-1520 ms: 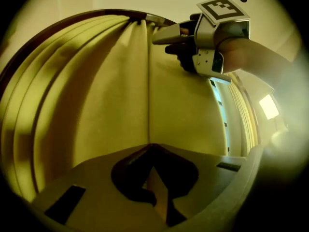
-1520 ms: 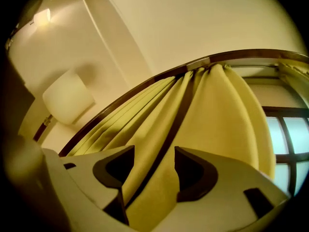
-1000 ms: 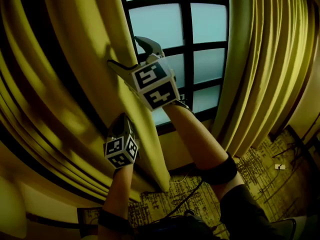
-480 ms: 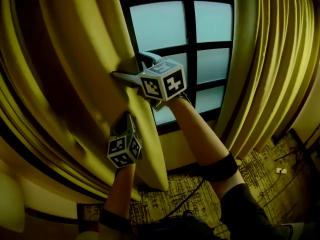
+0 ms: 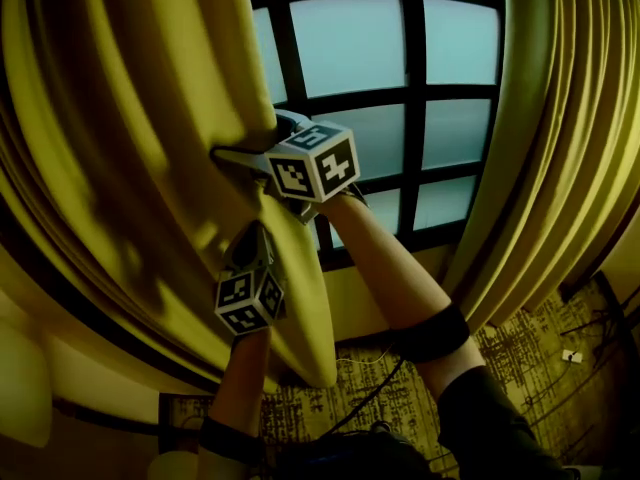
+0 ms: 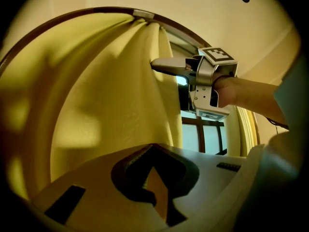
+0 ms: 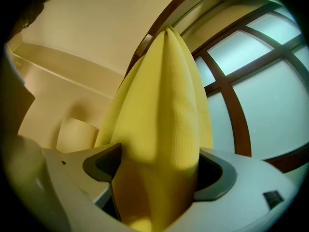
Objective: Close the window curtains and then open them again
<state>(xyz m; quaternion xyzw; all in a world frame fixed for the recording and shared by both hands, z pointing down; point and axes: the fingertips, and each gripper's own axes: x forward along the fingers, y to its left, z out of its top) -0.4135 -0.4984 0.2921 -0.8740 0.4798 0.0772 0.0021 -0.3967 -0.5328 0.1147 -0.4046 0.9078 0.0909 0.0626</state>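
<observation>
Right gripper (image 7: 157,175): jaws are held wide and have just been closing slightly; a fold of the left curtain (image 5: 150,118) is enclosed between them. Left gripper (image 6: 152,148): jaws are kept together, with the tips set at the same curtain, left of the window (image 5: 380,58).

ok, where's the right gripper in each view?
Head view: right gripper at centre, on the left curtain's inner edge.
Left gripper view: upper right, reaching into that edge.
Right gripper view: its own jaws along the bottom, a curtain fold between them; they have just been closing.
Shared landmark: the dark-barred window.
</observation>
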